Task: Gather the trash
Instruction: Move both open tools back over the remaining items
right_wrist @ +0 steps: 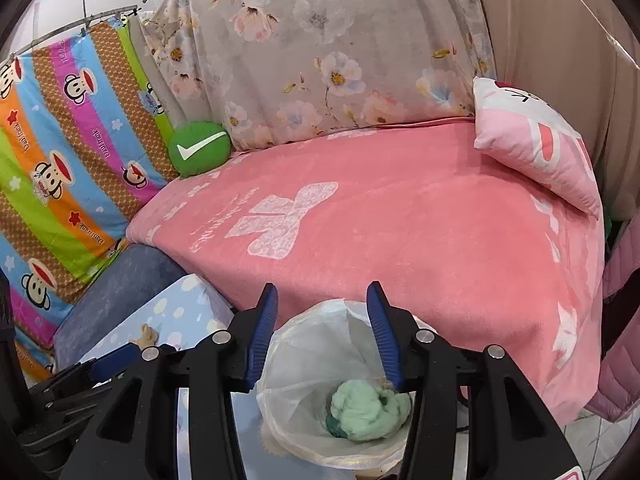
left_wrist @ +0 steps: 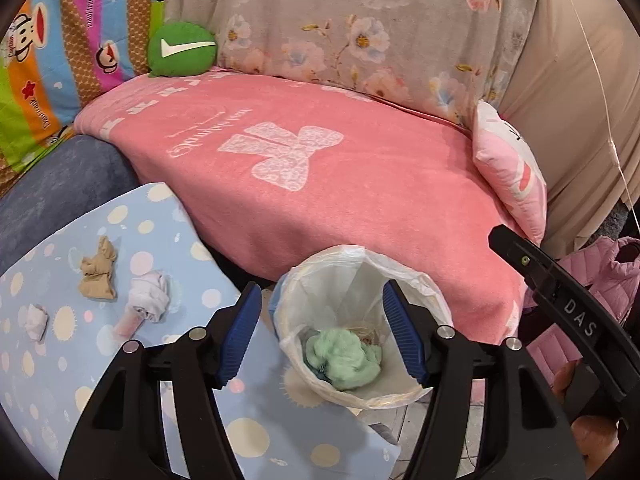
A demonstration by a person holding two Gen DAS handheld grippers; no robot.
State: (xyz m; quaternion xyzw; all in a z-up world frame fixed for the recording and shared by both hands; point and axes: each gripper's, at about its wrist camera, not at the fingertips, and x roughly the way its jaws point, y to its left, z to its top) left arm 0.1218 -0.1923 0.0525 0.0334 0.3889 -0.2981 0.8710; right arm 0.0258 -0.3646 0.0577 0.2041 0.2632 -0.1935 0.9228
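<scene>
A small bin lined with a white plastic bag [left_wrist: 400, 280] stands beside the pink sofa seat; a crumpled green wad [left_wrist: 344, 364] lies inside it, also shown in the right wrist view [right_wrist: 368, 412]. On the blue dotted table [left_wrist: 48, 360] lie a tan crumpled wad [left_wrist: 98, 270], a white crumpled wad [left_wrist: 148, 296] and a smaller white wad [left_wrist: 36, 322]. My left gripper [left_wrist: 320, 336] is open and empty above the bin. My right gripper [right_wrist: 322, 336] is open and empty, also over the bin [right_wrist: 304, 360]. The right gripper's body [left_wrist: 560, 304] shows at the right of the left wrist view.
A pink blanket [left_wrist: 320, 168] covers the sofa seat behind the bin. A green round cushion [left_wrist: 182, 50] and a pink pillow [left_wrist: 512, 172] sit on it. A pink jacket [left_wrist: 600, 280] lies at the right. Tiled floor [left_wrist: 404, 428] shows below the bin.
</scene>
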